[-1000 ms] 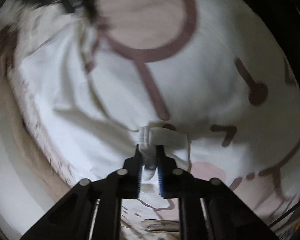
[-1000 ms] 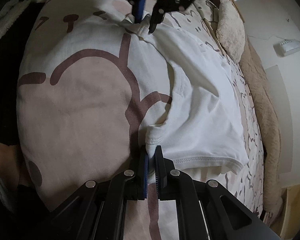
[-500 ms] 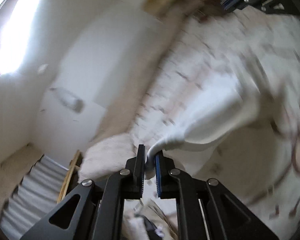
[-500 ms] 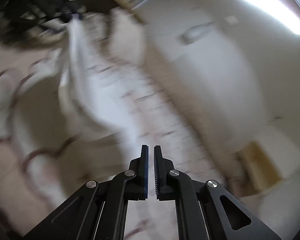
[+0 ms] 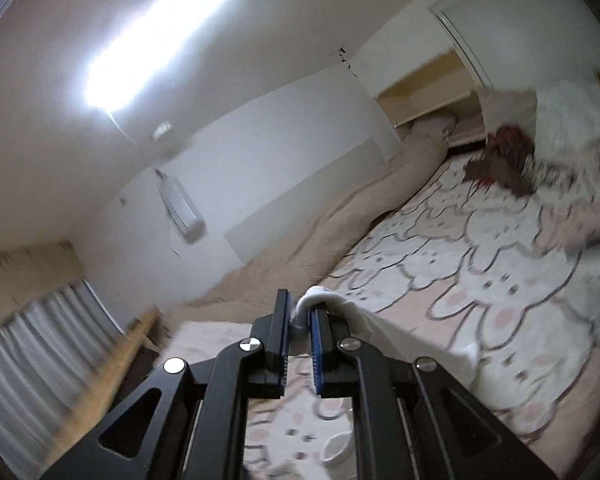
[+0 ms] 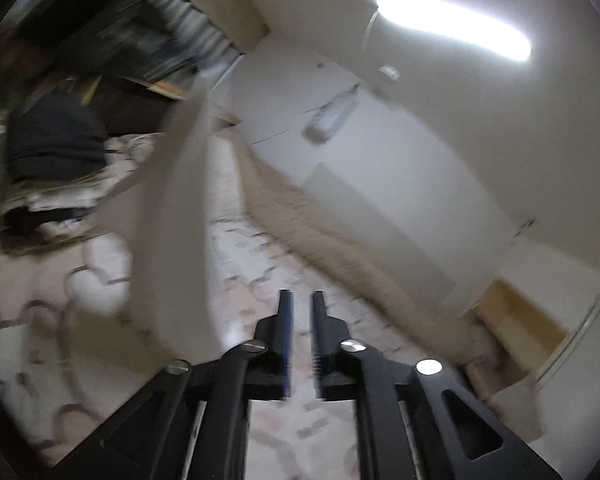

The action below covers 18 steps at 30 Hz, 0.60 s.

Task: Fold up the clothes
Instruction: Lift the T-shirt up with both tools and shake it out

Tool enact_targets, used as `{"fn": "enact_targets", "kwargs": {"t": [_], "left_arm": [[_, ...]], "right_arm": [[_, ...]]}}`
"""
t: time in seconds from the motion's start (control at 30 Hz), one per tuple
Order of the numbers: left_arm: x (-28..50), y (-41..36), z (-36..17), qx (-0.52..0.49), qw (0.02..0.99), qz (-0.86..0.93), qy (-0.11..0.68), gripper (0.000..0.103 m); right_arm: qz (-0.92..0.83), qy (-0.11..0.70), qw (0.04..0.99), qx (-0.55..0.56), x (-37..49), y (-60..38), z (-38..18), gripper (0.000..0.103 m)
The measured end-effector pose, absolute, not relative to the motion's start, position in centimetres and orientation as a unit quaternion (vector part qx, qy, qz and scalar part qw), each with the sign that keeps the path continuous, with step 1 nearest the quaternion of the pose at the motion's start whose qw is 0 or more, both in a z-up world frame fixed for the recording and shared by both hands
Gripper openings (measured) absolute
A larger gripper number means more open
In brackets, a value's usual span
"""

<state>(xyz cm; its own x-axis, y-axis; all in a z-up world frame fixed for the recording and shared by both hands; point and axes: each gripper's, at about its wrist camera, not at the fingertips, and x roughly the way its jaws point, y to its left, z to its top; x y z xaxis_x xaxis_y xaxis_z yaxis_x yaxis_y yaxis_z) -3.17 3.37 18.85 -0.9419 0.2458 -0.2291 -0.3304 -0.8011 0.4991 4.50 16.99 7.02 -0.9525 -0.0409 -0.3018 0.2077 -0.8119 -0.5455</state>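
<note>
While a corner of the white garment is pinched in the left gripper, the rest of the cloth is seen trailing away to the right and downward over the bed, lifted clear of the bedding near the jaws. In the right wrist view the same white cloth is shown as a blurred, raised sheet hanging in the air to the left of the right gripper, apart from it. The left jaws are clenched on a rolled hem of the garment; the right jaws are released, with a clear gap between them and nothing held.

Beyond the garment, the rabbit-print bedspread is spread flat, a beige blanket is bunched along the wall side, and a heap of other clothes is piled at the far end of the bed. A dark bundle is seen at the other end in the right view.

The step in hand is judged to be the lifting or shaking-out of the garment, held from one corner only. Whether it is being opened for laying flat or carried over into a fold cannot be settled from this blurred moment. A second hold on the free edge by the right gripper would be needed for the cloth to be controlled, and care would be called for so that the hanging part is not dragged into creases.
</note>
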Motion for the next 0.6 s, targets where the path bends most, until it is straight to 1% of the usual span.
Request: {"fn": "enact_targets", "kwargs": {"t": [0.03,0.07,0.23,0.33,0.4,0.43,0.47,0.6], "left_arm": [[-3.3,3.4,19.2,-0.087,0.159,0.948,0.263,0.009],[-3.4,3.5,19.6,-0.097,0.165,0.949,0.250,0.009],[-3.5,4.5,21.8,-0.154,0.200,0.953,0.167,0.009],[-3.7,5.3,22.7,-0.185,0.218,0.951,0.120,0.009],[-3.4,6.1,23.0,-0.181,0.221,0.950,0.126,0.009],[-3.2,6.5,23.1,-0.178,0.223,0.950,0.130,0.009],[-3.0,6.8,23.2,-0.175,0.225,0.949,0.134,0.009],[-2.3,8.3,23.8,-0.165,0.232,0.947,0.149,0.009]], "right_arm": [[-0.946,0.284,0.076,0.139,5.5,15.9,5.5,0.092],[-0.949,0.268,0.086,0.140,6.4,14.8,4.1,0.096],[-0.961,0.221,0.126,0.112,11.0,9.3,0.4,0.096],[-0.966,0.198,0.129,0.109,11.9,7.9,-0.1,0.095],[-0.969,0.191,0.115,0.107,12.1,7.5,-0.2,0.087],[-0.971,0.193,0.097,0.104,12.1,7.4,-0.4,0.081],[-0.972,0.199,0.069,0.101,11.8,7.6,-0.6,0.079],[-0.971,0.210,0.042,0.105,10.7,10.7,0.0,0.078]]}}
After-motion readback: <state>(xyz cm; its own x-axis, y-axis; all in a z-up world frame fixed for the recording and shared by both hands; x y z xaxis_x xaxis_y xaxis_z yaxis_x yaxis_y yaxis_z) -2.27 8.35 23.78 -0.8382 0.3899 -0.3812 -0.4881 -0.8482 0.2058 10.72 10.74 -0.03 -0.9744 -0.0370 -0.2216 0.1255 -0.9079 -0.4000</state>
